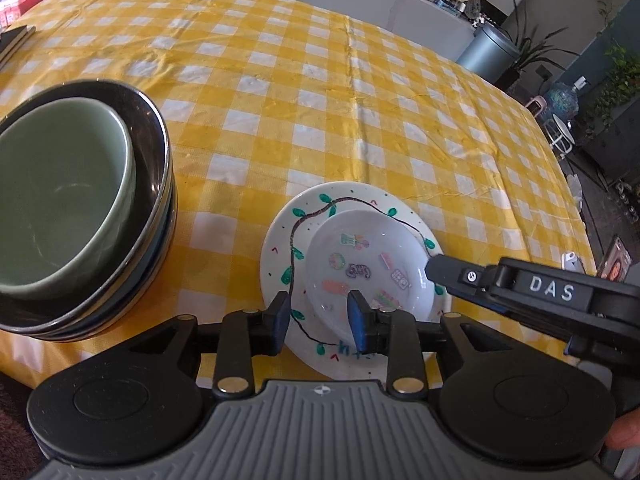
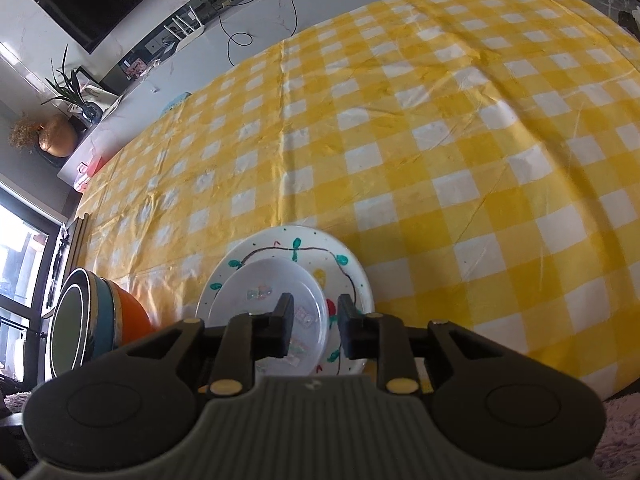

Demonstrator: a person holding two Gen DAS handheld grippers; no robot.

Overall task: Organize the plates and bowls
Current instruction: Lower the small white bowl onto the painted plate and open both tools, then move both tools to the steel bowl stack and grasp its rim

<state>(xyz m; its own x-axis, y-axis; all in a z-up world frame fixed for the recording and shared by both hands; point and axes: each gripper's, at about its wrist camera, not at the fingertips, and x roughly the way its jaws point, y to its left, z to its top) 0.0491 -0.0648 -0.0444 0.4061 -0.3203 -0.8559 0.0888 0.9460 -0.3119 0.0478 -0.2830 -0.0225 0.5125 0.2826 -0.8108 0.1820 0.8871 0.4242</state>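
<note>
Left wrist view: small clear dish (image 1: 368, 264) rests on painted plate (image 1: 280, 240), on the checked tablecloth (image 1: 320, 100). Left gripper (image 1: 319, 320) and right gripper (image 2: 314, 326) stand narrowly parted above the dish's near rim, gripping nothing. Stacked bowls (image 1: 80, 208) sit beside.

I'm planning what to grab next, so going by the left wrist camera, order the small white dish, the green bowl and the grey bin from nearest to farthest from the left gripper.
From the left gripper:
1. Small white dish, just ahead, stacked on the painted plate.
2. Green bowl, off to the left, nested in dark bowls.
3. Grey bin, beyond the table's far right edge.
</note>
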